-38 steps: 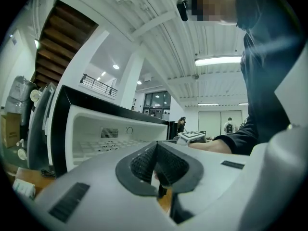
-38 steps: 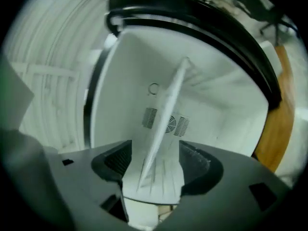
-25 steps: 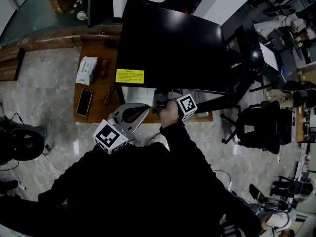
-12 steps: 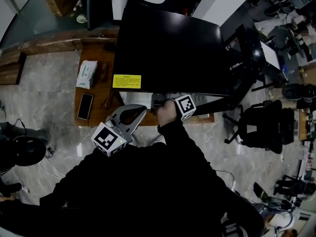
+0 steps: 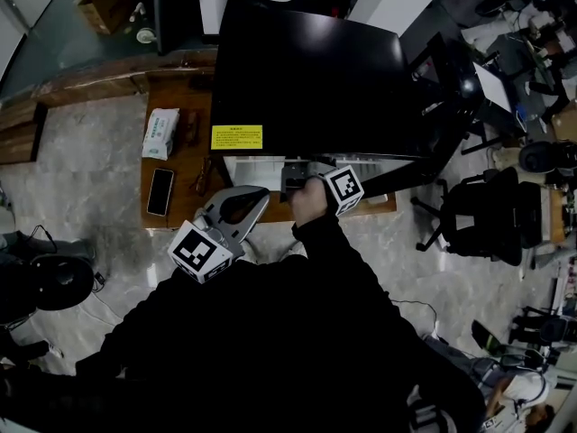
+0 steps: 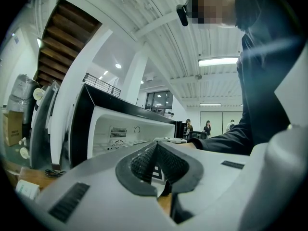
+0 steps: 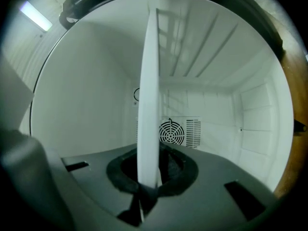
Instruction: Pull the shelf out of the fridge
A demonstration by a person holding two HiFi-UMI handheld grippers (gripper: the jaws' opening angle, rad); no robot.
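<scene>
Right gripper level, fingers just clamped on shelf edge; left gripper level — fingers together

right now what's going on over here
A person with tongs in each hand is at the open black fridge. The right tongs have just closed on the front edge of the white shelf inside, which is not pulled out yet. The left tongs are shut and empty, held back outside the fridge.

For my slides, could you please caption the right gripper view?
Right gripper, jaws just closed on the edge of the white shelf inside the fridge; fan grille on the back wall.
</scene>
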